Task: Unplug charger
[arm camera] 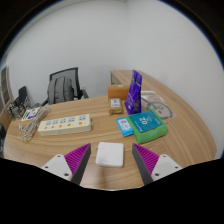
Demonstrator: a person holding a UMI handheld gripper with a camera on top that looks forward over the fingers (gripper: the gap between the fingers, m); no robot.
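A white square charger block (109,154) lies flat on the wooden table (60,148), between my two fingers with a gap at each side. My gripper (111,164) is open; the purple pads (78,160) flank the charger left and right. A cream power strip (64,124) lies further back to the left, beyond the fingers. No cable between the charger and the strip is visible.
A wire basket (30,118) stands at the far left. A brown box (117,104), a purple carton (135,91), a teal box (149,122) and a small blue item (125,126) sit beyond the fingers. A black office chair (64,86) stands behind the table.
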